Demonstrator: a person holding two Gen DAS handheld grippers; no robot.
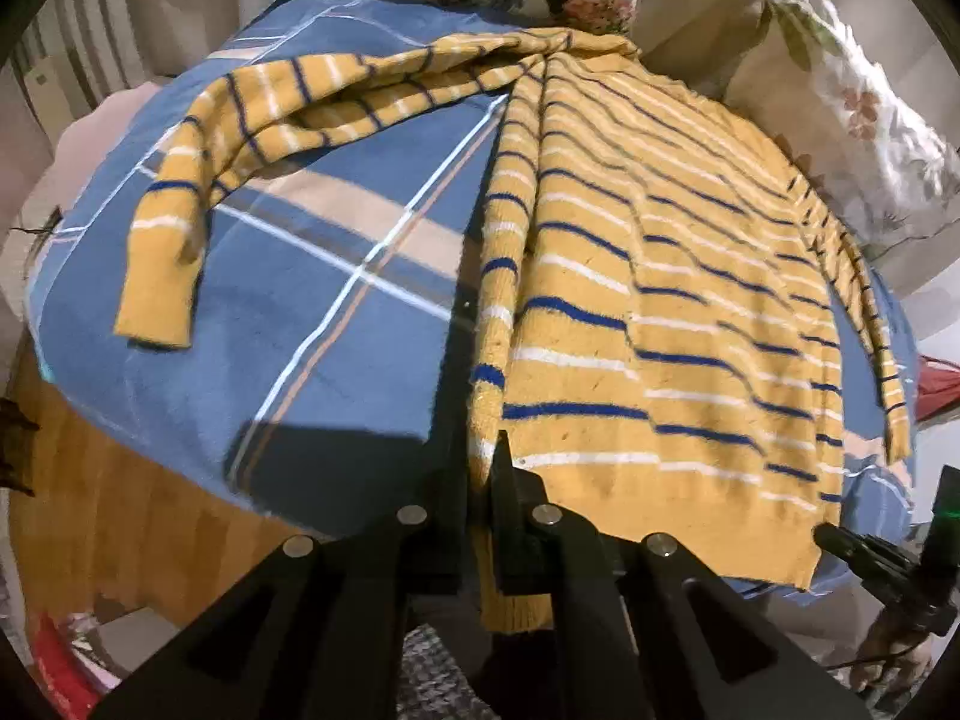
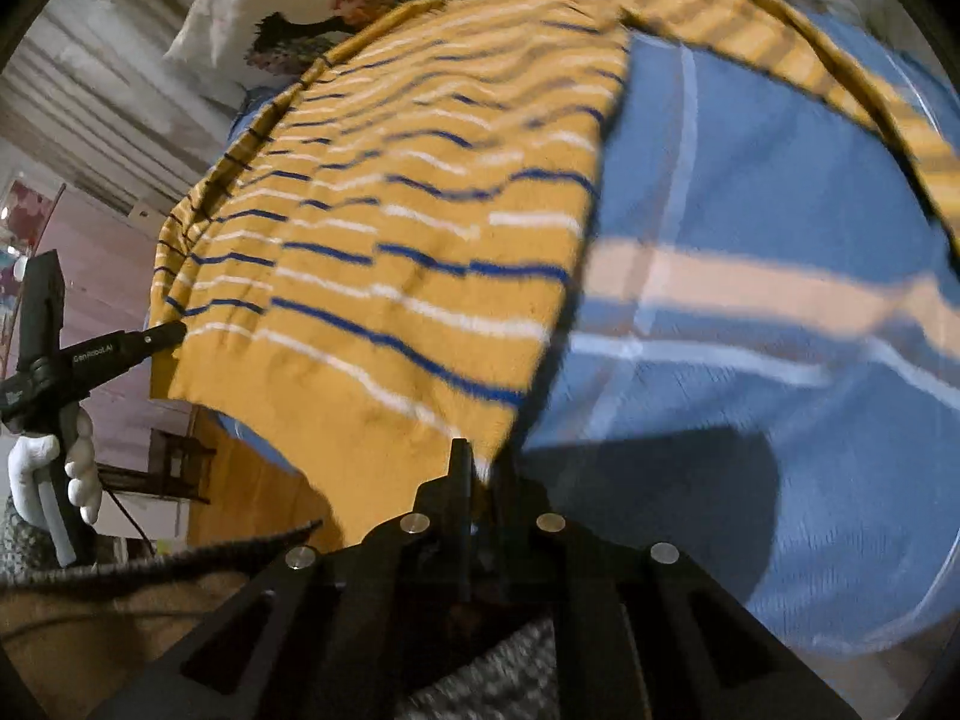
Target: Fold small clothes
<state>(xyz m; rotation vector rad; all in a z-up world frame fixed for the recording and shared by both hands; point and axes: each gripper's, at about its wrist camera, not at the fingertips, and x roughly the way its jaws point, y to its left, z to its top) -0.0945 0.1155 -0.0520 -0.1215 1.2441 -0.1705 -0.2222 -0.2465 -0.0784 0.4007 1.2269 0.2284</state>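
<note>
On a blue plaid blanket spread over a raised surface lies a small yellow sweater with thin blue and white stripes. Its body is spread flat, hem toward the cameras, neck at the far end. One sleeve stretches away from the body across the blanket, bent, with its cuff lying flat on the blue cloth. The other sleeve runs along the opposite edge of the body.

The left tool is closed, its two black fingers pinching one corner of the sweater's hem; a fold of yellow knit hangs down between and below the fingers. In the right wrist view the same tool appears at the far hem corner, gripped by a hand in a white glove.

The right tool is also closed, its fingers meeting on the edge of the hem at the opposite corner, where the yellow knit meets the blanket. This view is blurred, so how much cloth is caught there is hard to tell. In the left wrist view the right tool touches that hem corner.

Beyond the sweater sit floral pillows. A yellow-orange panel shows below the blanket's edge.
</note>
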